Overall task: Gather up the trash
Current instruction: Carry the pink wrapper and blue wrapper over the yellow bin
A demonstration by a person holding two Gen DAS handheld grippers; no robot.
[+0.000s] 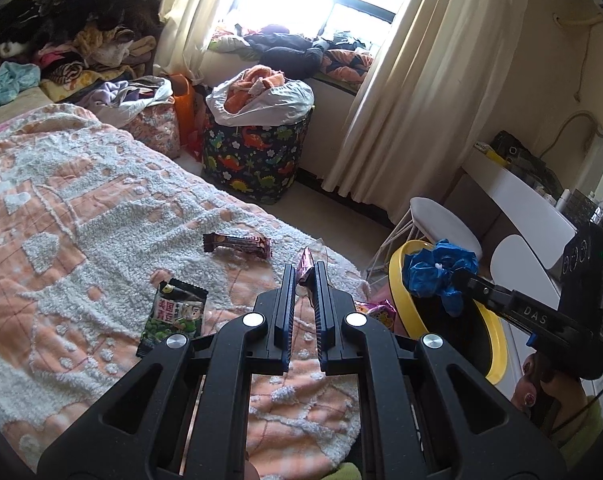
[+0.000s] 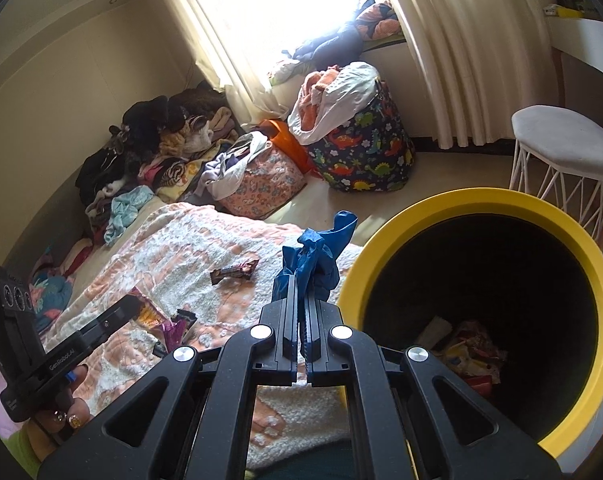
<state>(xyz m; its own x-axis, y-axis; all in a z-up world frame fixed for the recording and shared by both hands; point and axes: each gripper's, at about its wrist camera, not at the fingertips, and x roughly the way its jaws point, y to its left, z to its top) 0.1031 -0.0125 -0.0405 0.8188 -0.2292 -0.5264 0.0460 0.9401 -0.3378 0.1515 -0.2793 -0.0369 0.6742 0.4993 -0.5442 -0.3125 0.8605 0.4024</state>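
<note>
My right gripper point(image 2: 303, 280) is shut on a crumpled blue plastic bag point(image 2: 315, 256) and holds it beside the yellow-rimmed black bin point(image 2: 453, 202); the bag also shows in the left wrist view point(image 1: 437, 272), over the bin's rim point(image 1: 399, 260). My left gripper point(image 1: 304, 270) is shut on a purple-pink wrapper point(image 1: 304, 266) above the bed. A brown snack bar wrapper point(image 1: 237, 242) and a green pea snack packet point(image 1: 173, 316) lie on the peach-and-white blanket point(image 1: 81, 220). The bin holds several wrappers at its bottom point(image 2: 469, 344).
A dinosaur-print laundry bag point(image 1: 257, 160) and a floral bag point(image 1: 157, 128) stand on the floor by the window. A white stool point(image 2: 561, 148) stands behind the bin. Clothes are piled at the bed's far end point(image 1: 61, 32). A white desk point(image 1: 517, 200) is at the right.
</note>
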